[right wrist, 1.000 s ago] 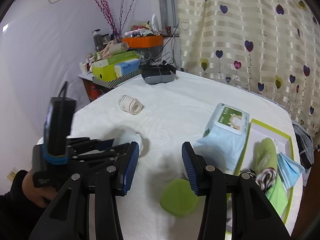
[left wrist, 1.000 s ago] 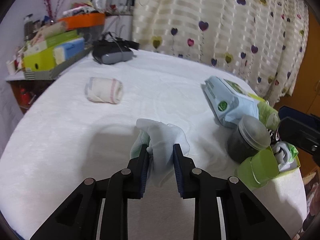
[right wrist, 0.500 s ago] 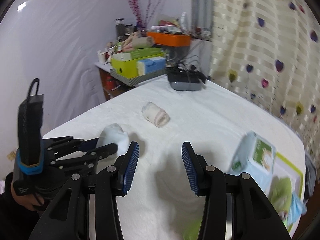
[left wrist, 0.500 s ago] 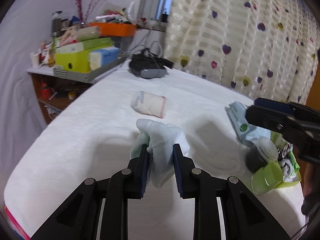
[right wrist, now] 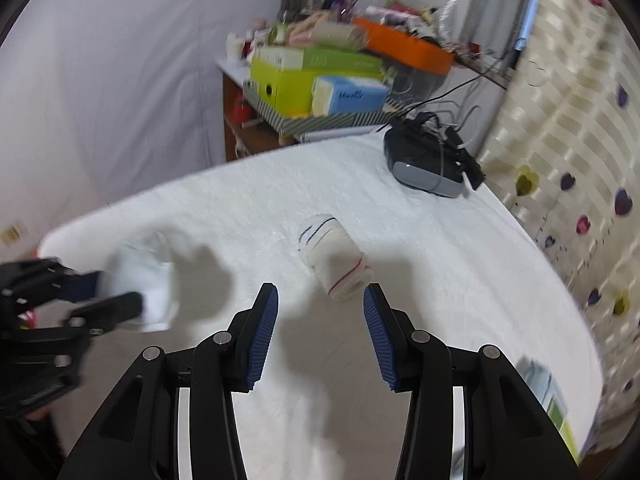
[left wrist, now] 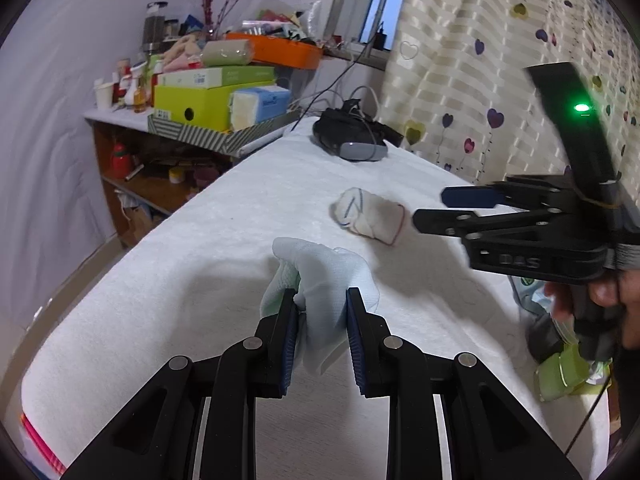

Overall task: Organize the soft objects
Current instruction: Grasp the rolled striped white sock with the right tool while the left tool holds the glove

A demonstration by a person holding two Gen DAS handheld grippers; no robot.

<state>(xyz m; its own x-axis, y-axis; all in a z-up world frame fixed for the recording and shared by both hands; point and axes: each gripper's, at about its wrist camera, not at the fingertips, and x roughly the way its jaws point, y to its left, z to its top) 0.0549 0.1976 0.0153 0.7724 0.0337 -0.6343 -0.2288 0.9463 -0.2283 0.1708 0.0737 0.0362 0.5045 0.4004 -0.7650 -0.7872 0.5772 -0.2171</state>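
My left gripper is shut on a crumpled pale blue-white cloth, held above the white table. The same cloth shows blurred at the left of the right wrist view, pinched by the left gripper. A rolled white sock with red and blue stripes lies on the table just beyond my right gripper, which stands open with nothing between its fingers. In the left wrist view the rolled sock lies ahead, and the right gripper hovers close to its right side.
A black and grey device with cables sits at the table's far edge. A side shelf holds a green box, a tissue pack and an orange tray. A wipes pack and green items lie at the right. A heart-patterned curtain hangs behind.
The right gripper swung left across the table, away from the wipes and green tray, and now sits just short of the rolled sock. The left gripper shifted with the cloth still gripped.
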